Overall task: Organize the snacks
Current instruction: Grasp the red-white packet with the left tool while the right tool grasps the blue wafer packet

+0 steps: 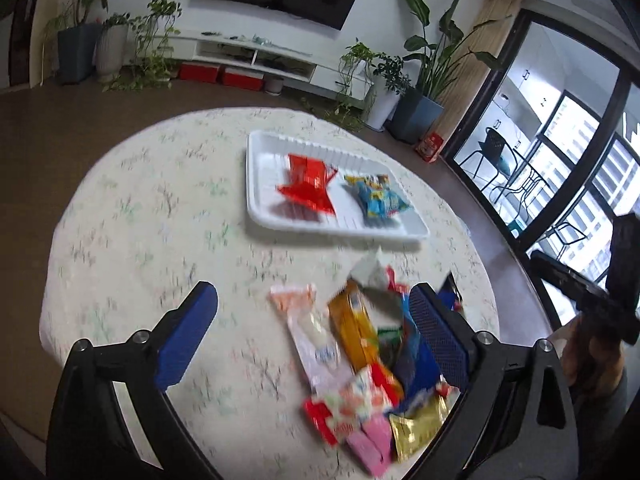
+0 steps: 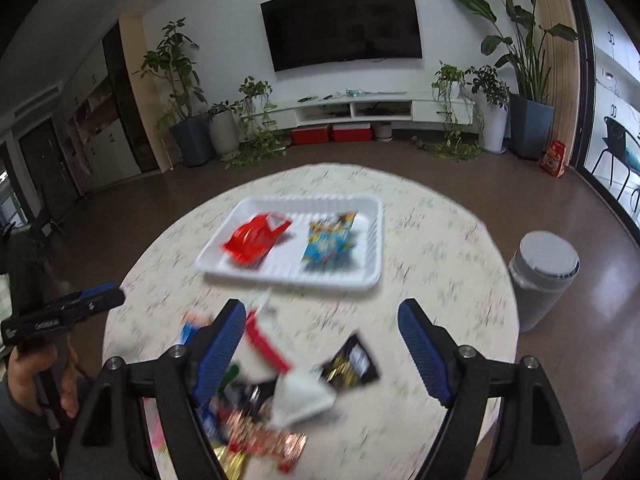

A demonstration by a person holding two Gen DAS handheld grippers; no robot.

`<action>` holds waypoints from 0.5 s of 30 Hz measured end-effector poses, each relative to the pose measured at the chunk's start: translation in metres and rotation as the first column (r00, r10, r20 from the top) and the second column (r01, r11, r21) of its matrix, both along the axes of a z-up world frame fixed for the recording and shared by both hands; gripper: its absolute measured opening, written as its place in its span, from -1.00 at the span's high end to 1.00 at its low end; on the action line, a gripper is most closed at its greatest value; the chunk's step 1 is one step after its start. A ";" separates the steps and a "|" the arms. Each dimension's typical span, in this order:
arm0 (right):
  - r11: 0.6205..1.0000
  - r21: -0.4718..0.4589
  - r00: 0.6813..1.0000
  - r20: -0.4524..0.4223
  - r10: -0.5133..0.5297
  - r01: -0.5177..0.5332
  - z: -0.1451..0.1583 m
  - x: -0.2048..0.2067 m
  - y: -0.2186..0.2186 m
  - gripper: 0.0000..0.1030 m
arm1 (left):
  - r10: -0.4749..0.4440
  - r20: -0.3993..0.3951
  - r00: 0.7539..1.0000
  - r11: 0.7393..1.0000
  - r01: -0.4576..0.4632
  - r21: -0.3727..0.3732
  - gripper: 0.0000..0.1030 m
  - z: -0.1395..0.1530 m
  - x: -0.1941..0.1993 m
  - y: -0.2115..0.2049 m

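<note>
Your left gripper (image 1: 316,338) and right gripper (image 2: 322,354) both gape empty above the near-edge snack pile (image 1: 372,360); the tray (image 1: 256,168) holds two packets.

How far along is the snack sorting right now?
Done: a red packet and a blue packet lie side by side in the white tray. In hand: nothing; left gripper and right gripper are open. Left: the loose snack pile on the table.

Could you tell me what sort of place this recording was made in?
Most likely a home living room: a wall-mounted television above a low white media console, potted plants on either side, and a round table with snacks.
</note>
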State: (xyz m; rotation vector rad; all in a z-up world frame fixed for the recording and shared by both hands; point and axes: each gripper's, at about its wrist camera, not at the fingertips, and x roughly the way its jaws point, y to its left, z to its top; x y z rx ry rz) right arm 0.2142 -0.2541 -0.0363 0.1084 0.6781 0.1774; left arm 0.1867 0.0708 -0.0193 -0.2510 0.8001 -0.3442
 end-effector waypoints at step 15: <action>0.998 0.050 0.992 -0.116 0.044 -0.038 -0.049 -0.023 0.076 -0.37 | -0.161 0.054 0.985 0.976 0.151 0.159 -0.88 -0.027 -0.070 -0.038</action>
